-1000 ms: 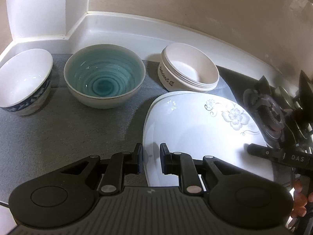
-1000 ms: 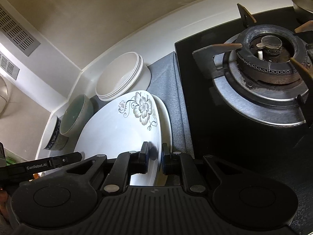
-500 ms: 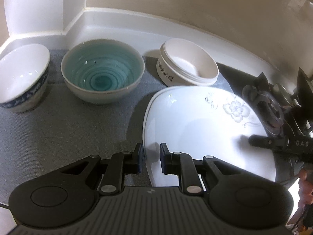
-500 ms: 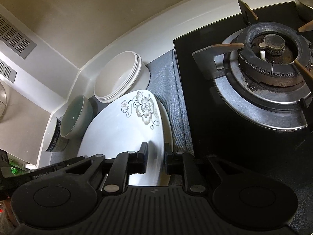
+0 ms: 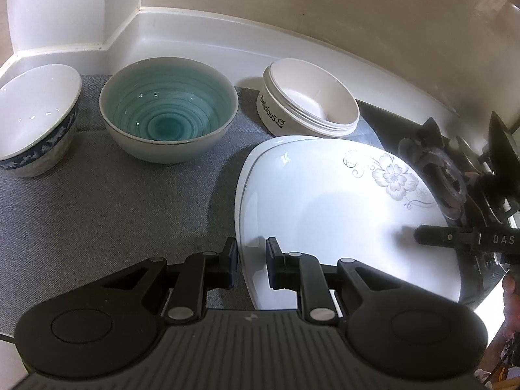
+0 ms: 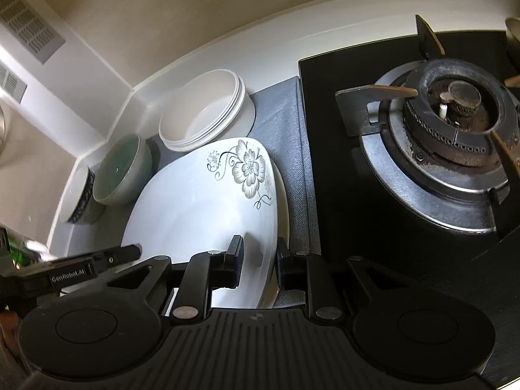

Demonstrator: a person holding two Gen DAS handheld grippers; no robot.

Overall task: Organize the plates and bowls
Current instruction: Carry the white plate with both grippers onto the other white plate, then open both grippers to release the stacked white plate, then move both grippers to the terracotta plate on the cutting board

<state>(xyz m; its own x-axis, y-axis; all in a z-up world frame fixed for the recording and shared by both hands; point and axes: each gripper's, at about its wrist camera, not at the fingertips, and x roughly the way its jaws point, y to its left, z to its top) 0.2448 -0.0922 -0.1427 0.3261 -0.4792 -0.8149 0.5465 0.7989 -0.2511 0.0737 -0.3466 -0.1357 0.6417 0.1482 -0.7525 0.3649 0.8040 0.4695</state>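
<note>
Dishes on bench, writing noted.
White tub (image 5: 308,107) at 12 o'clock reads "Delicious", empty; teal bowl (image 5: 169,120) empty; both hand-held grippers (image 5: 250,260) (image 6: 258,260) straddle the flowered plate (image 5: 341,214), grip uncertain.

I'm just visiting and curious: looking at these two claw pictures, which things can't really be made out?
- Flowered plate, left view: its near edge hides behind the left claw.
- What lies under the plate, right view: only a thin white rim shows beneath.
- Blue-patterned bowl, left view: cut off by the picture's edge.
- Metal vessel, right view: cut off at the corner.
- Person's hand, left view: only a sliver shows.
</note>
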